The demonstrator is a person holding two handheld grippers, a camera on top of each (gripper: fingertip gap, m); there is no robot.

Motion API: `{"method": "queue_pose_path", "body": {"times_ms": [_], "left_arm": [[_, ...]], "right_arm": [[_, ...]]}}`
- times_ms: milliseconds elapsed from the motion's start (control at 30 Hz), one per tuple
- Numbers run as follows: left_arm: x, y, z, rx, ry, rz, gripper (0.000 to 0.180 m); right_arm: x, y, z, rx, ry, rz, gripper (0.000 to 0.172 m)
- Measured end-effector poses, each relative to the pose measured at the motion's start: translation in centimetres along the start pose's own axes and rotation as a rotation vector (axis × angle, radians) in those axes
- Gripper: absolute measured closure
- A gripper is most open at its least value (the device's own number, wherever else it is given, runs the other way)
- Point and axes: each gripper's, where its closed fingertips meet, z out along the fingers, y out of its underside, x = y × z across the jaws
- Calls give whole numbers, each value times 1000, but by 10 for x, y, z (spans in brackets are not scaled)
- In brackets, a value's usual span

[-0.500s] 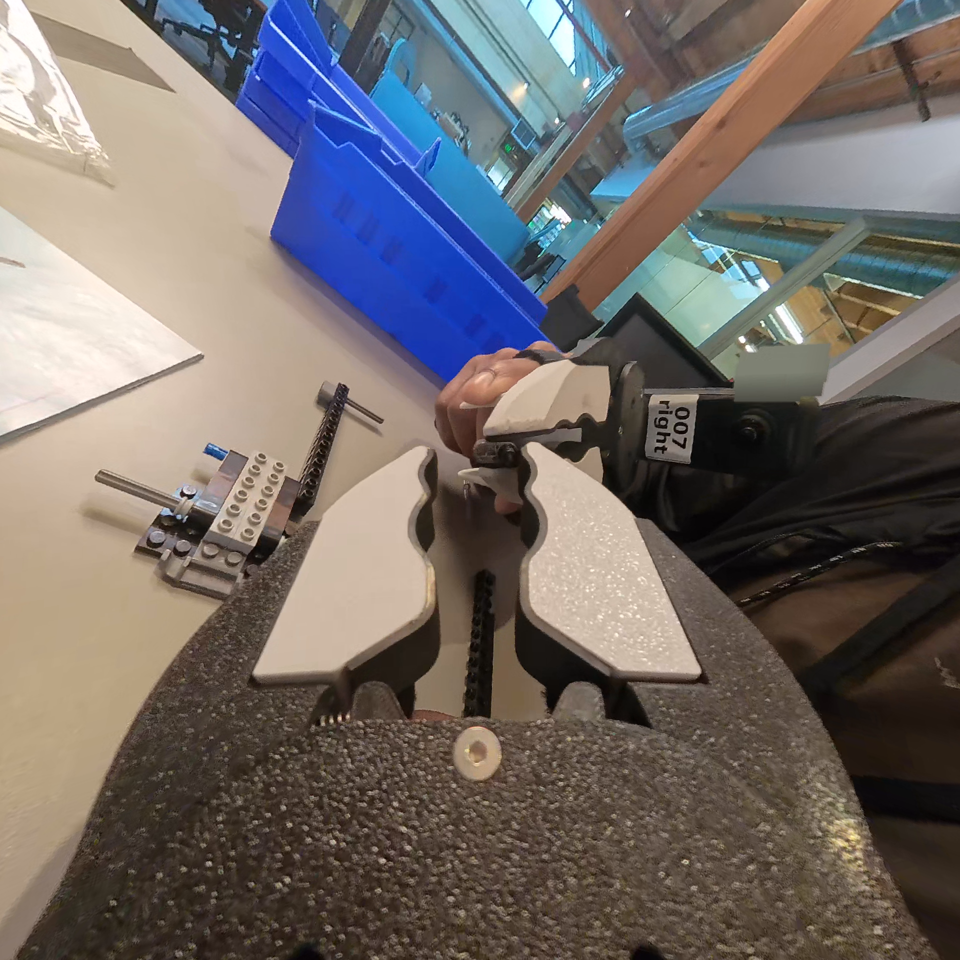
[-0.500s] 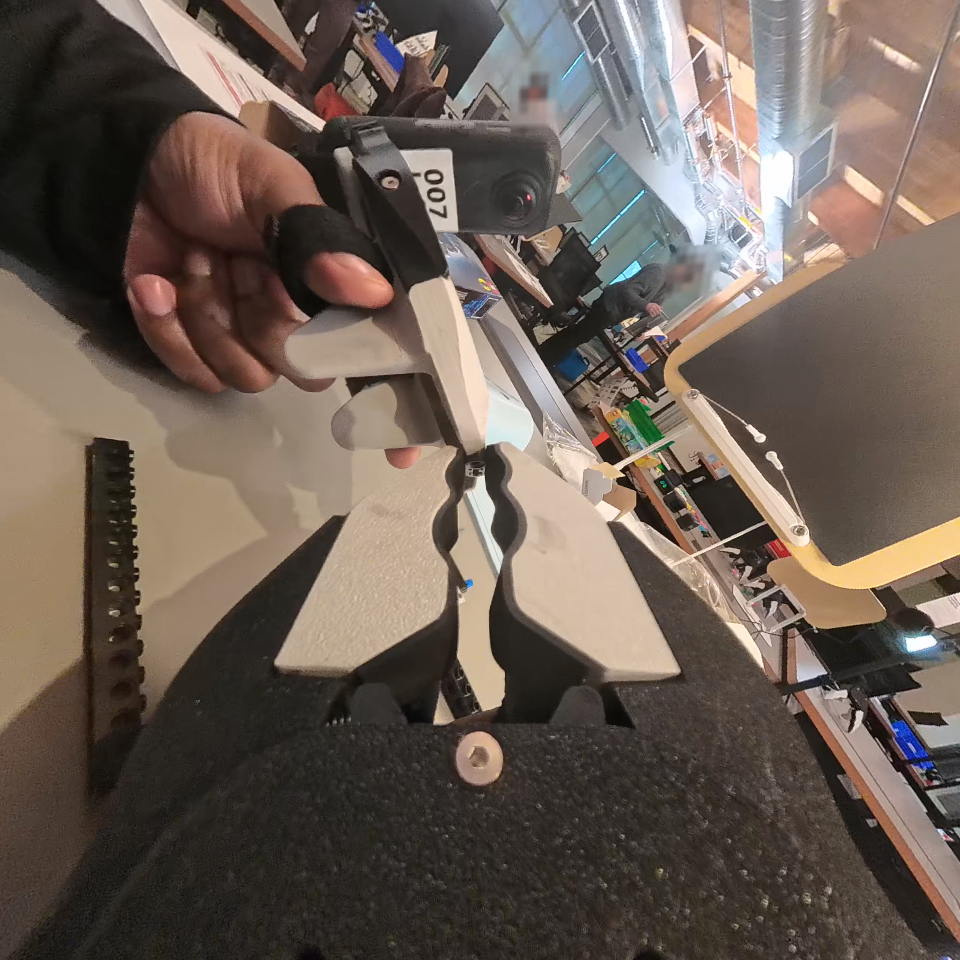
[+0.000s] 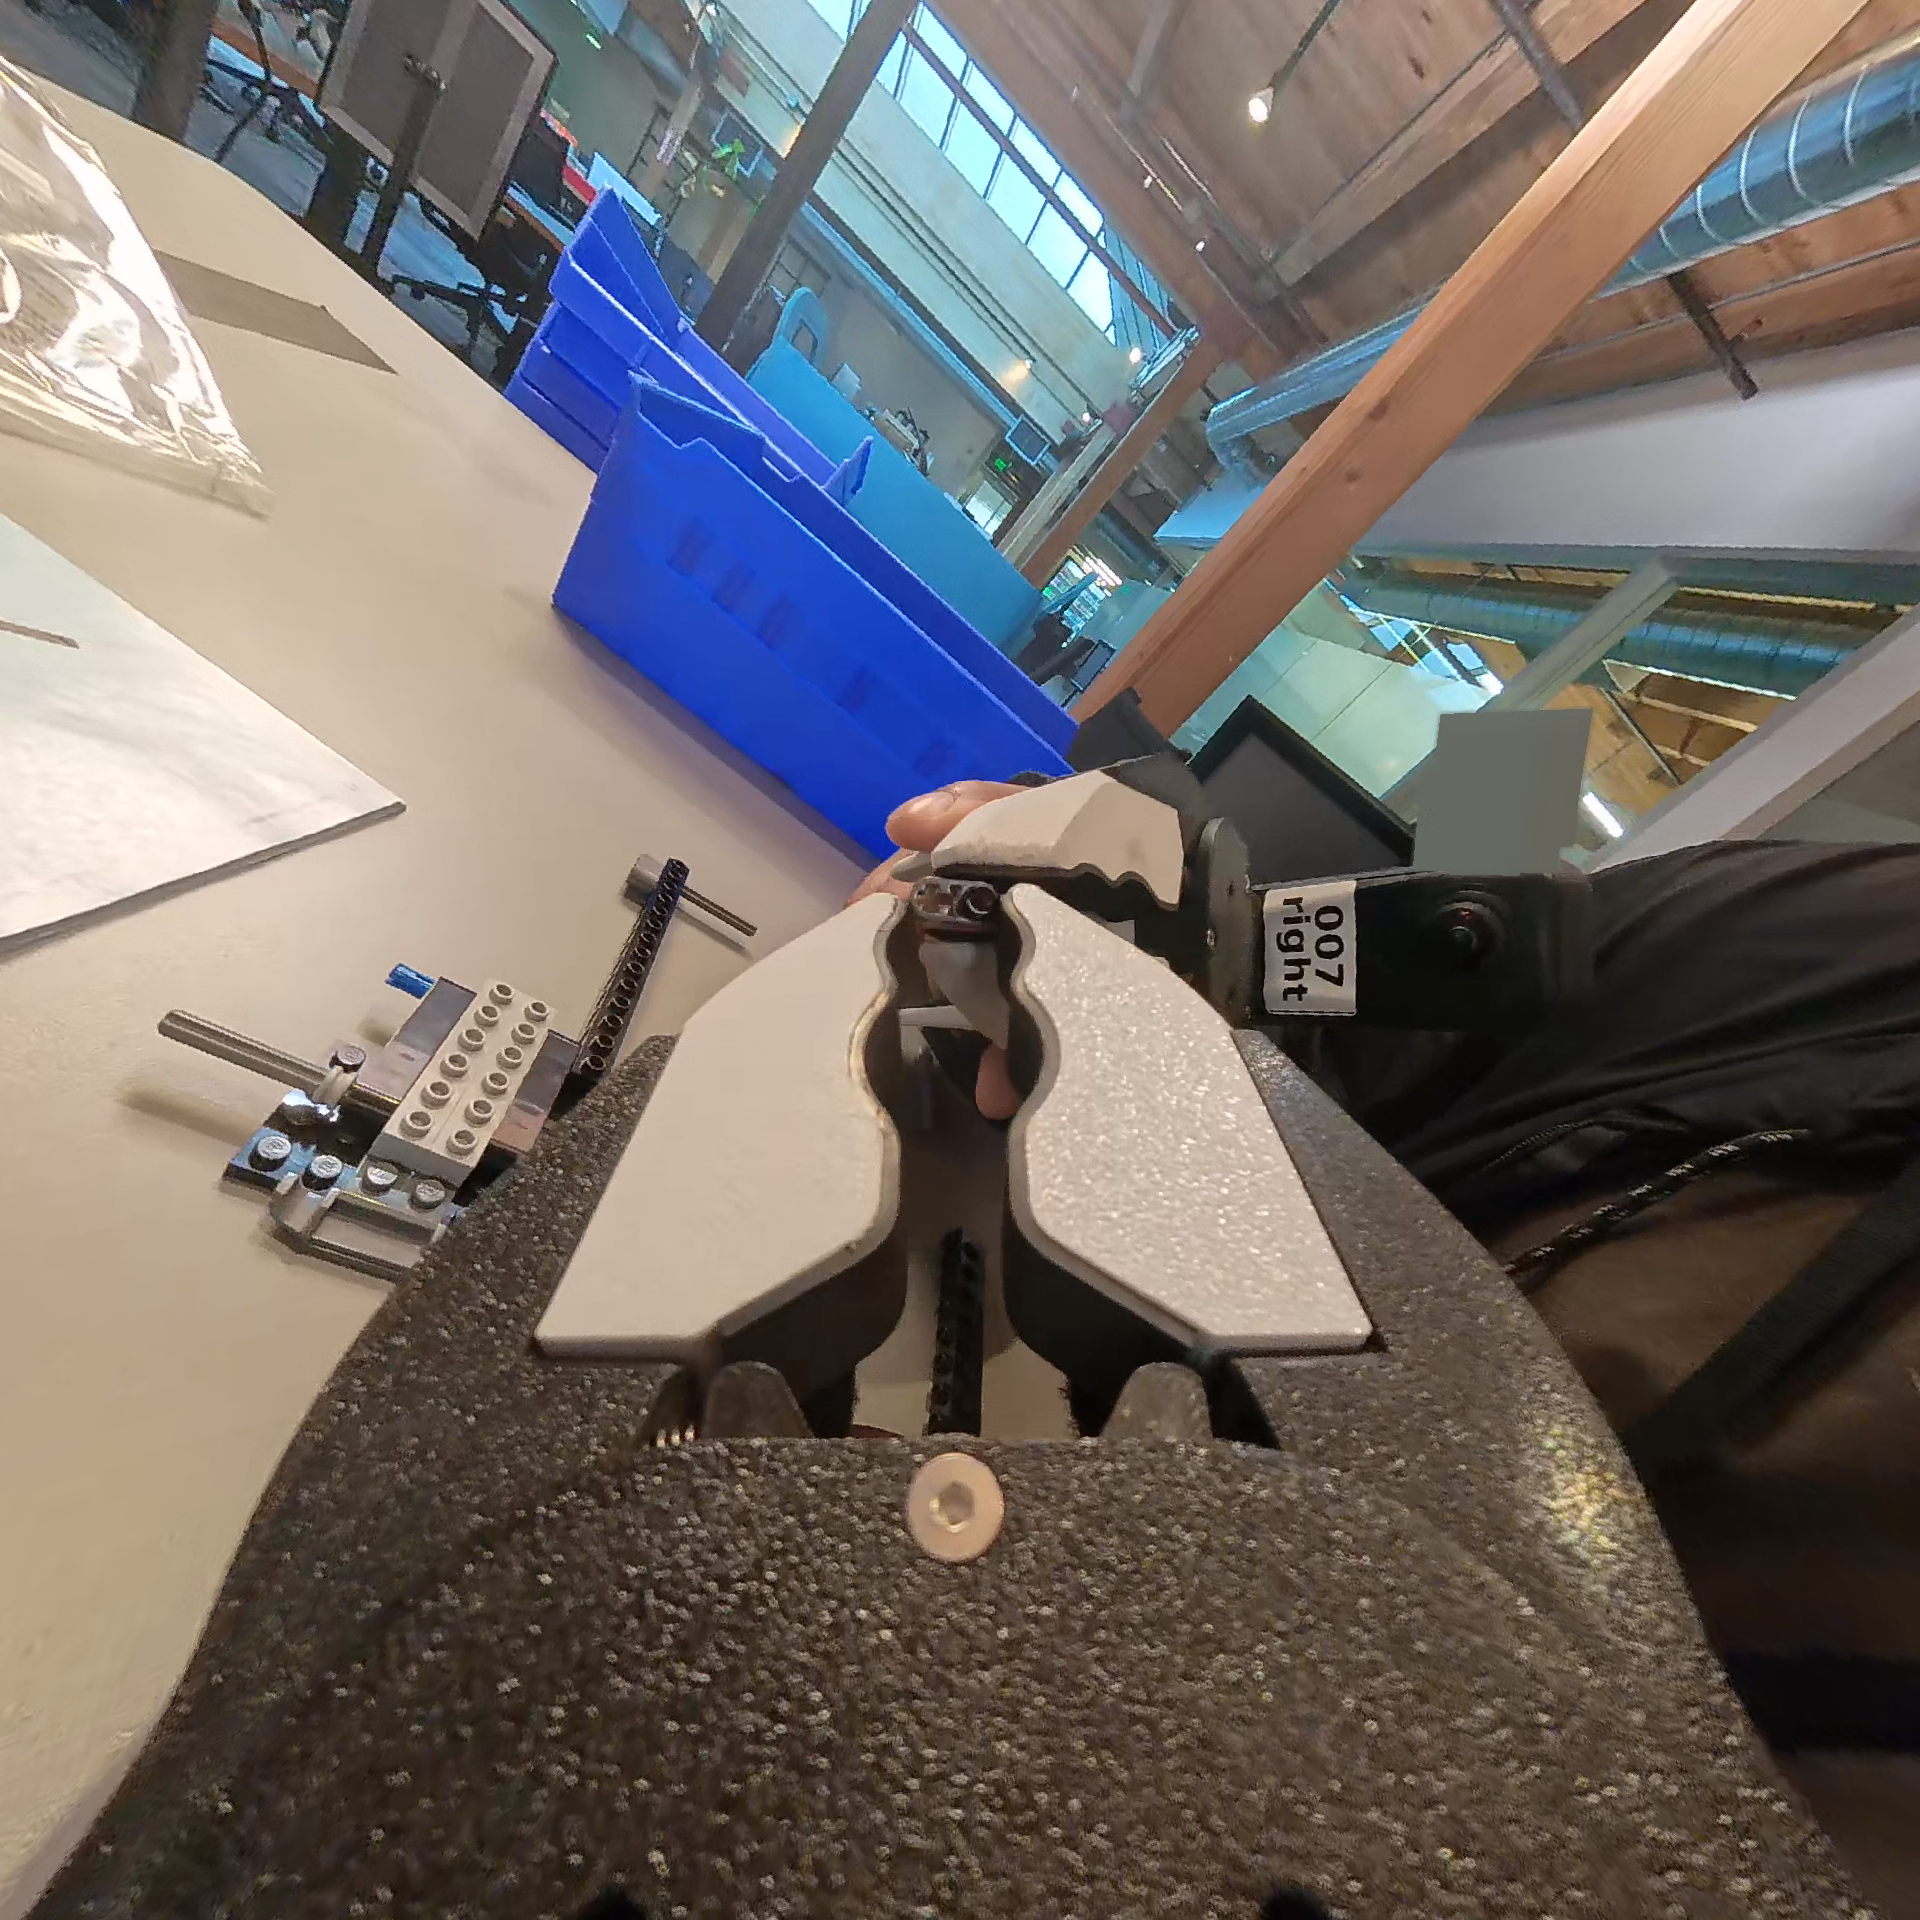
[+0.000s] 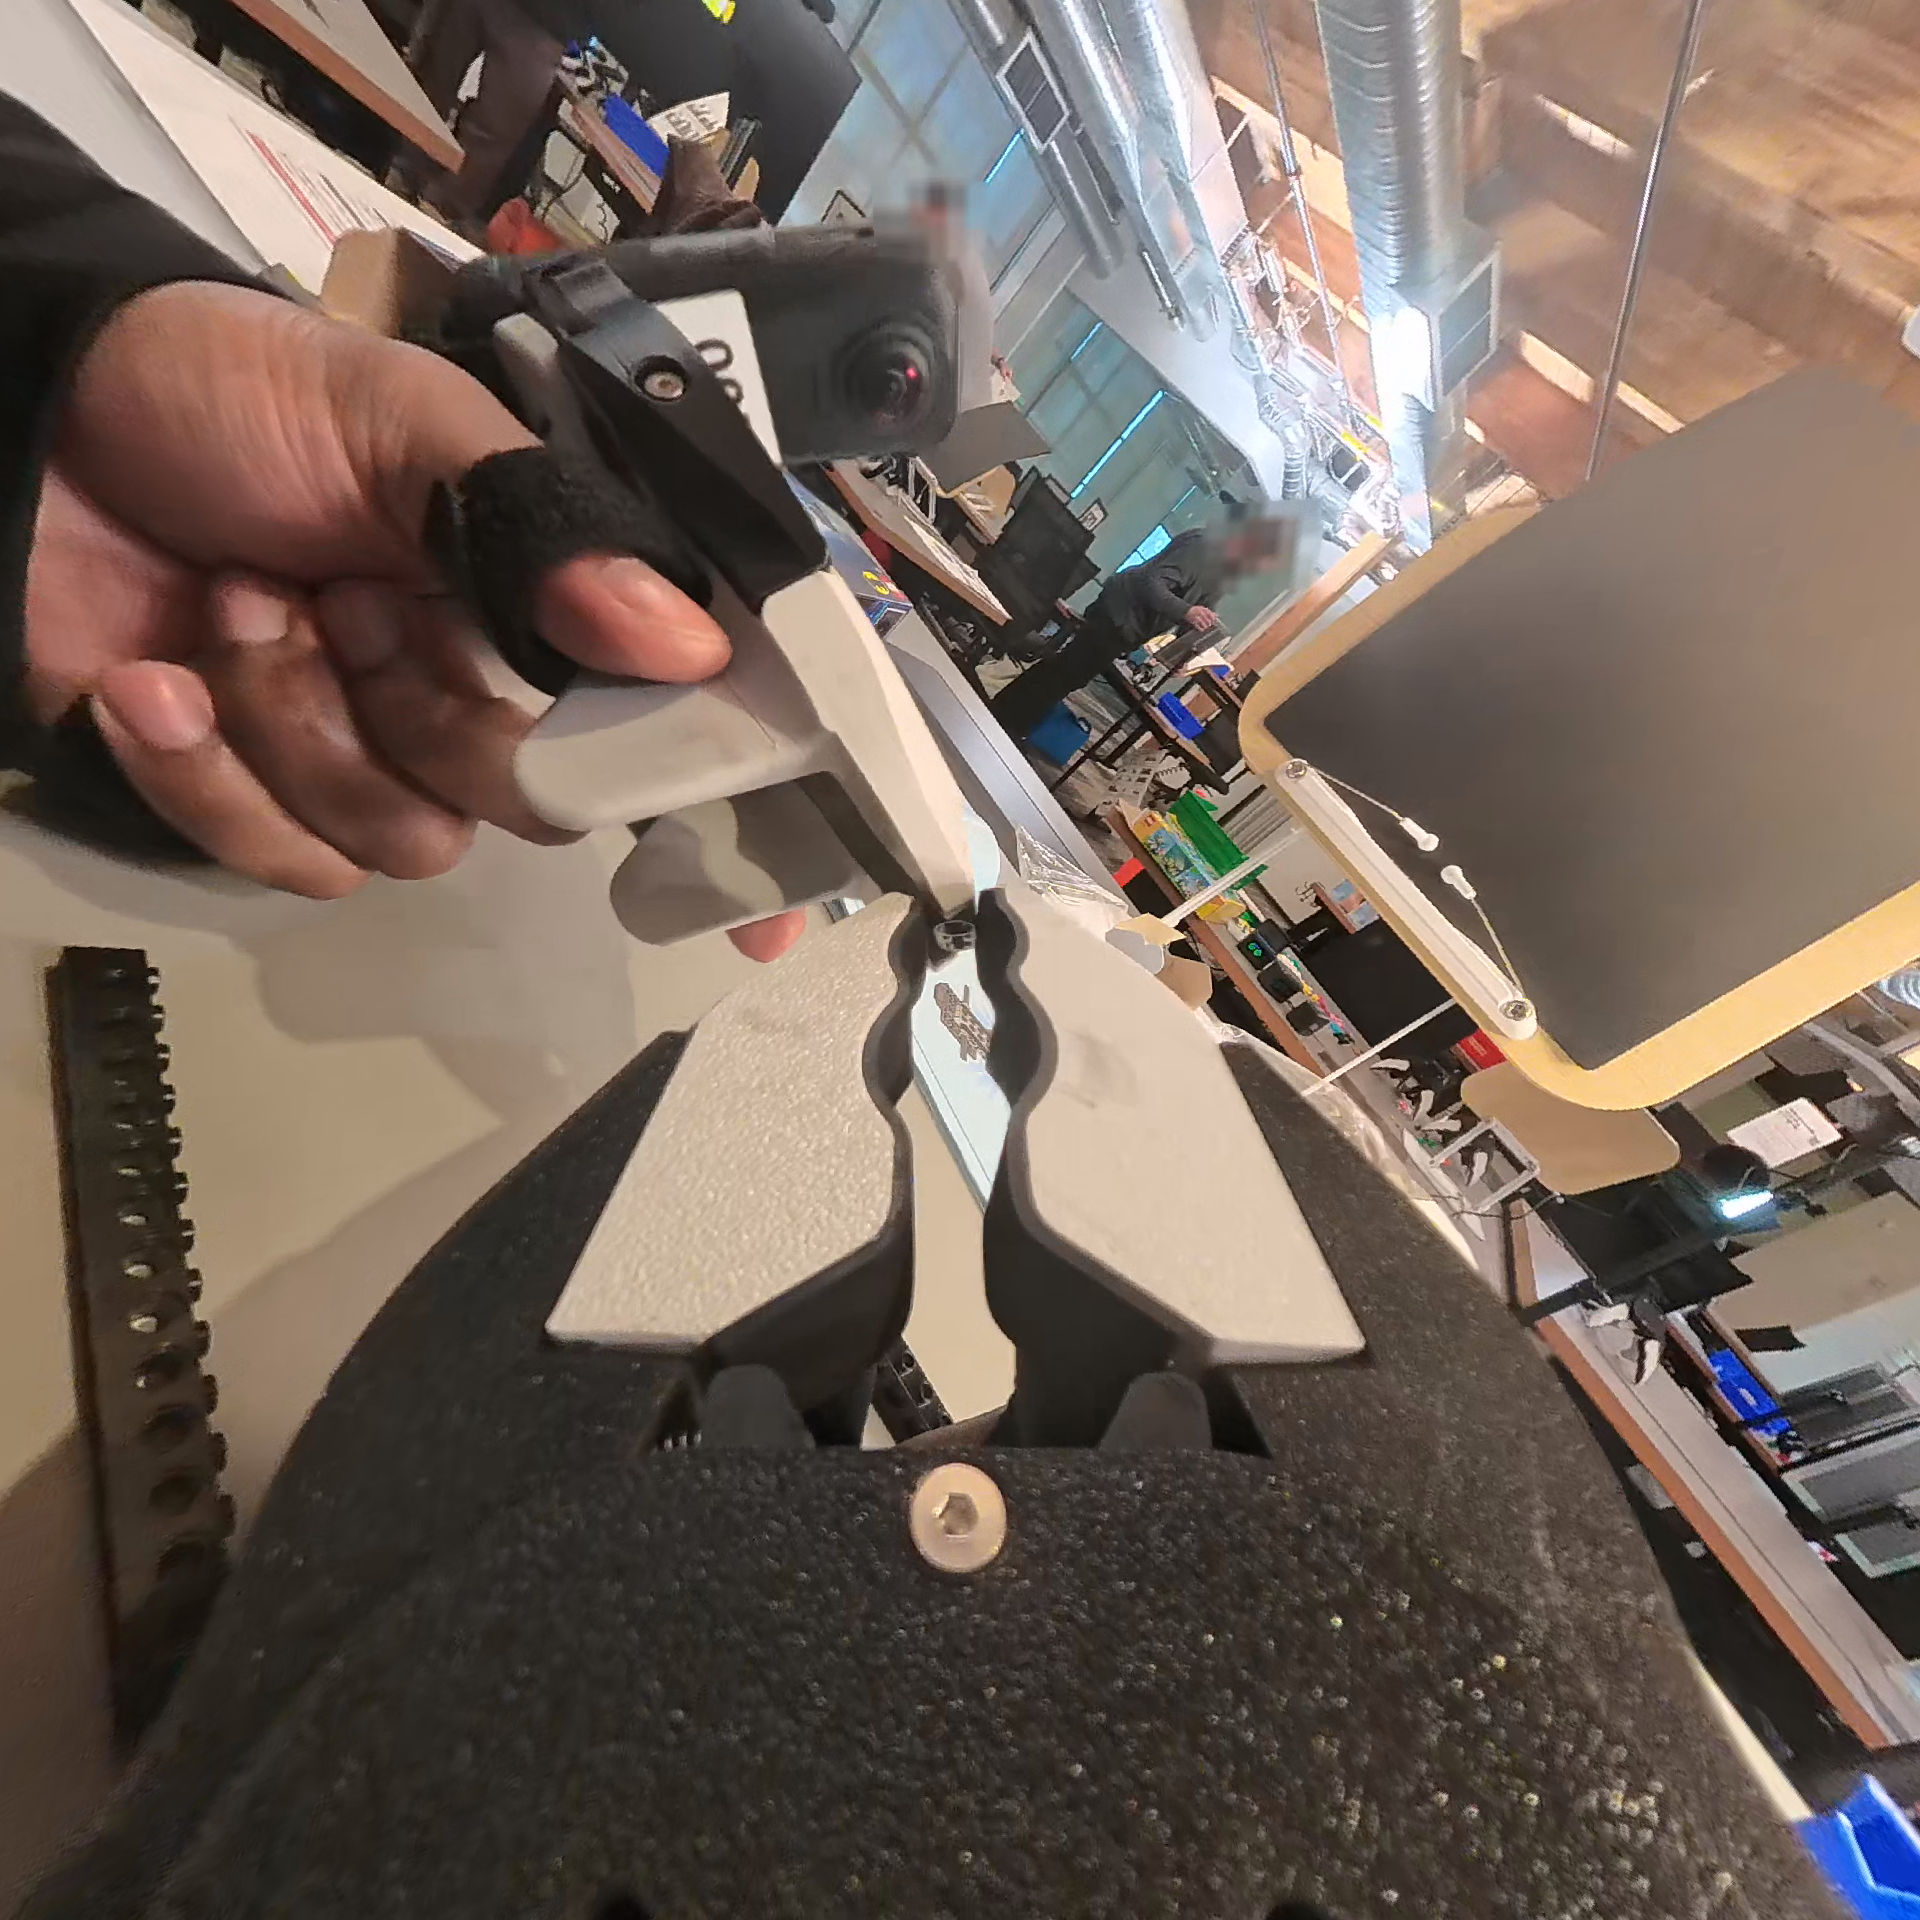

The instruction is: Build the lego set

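A small dark grey connector with two holes [image 3: 954,899] is held in the air between both grippers. My left gripper [image 3: 956,904] has its two pale fingertips closed on the connector's ends. My right gripper's fingers [image 3: 1049,831] come in from the right, one above and one below the same piece. In the right wrist view, the connector [image 4: 951,930] sits at the tips of my right gripper [image 4: 954,925], with the pads against it. There, the left gripper's fingers [image 4: 862,748] reach down to it from the upper left, with a hand [image 4: 260,582] behind them.
On the beige table [image 3: 416,623] lie a grey and black brick assembly [image 3: 416,1101], a long black holed beam [image 3: 634,966] and a grey axle [image 3: 239,1044]. Blue bins [image 3: 790,644] stand behind them. A paper sheet [image 3: 125,748] and a plastic bag [image 3: 94,343] lie at the left. Another black beam [image 4: 135,1247] lies at the left. Only a small space, under 4 cm, lies between the two pairs of fingers.
My left gripper's jaws have narrowed and closed on the connector that my right gripper was holding. The two grippers have drawn together at the piece.
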Motion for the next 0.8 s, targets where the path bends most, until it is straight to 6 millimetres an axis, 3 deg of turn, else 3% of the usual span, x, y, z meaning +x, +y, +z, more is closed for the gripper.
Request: {"method": "queue_pose_path", "body": {"times_ms": [567, 800], "left_arm": [[6, -8, 4, 82, 7, 75, 165], [8, -9, -5, -4, 26, 148, 165]], "right_arm": [[6, -6, -2, 26, 41, 126, 164], [4, -15, -7, 99, 5, 3, 155]]}}
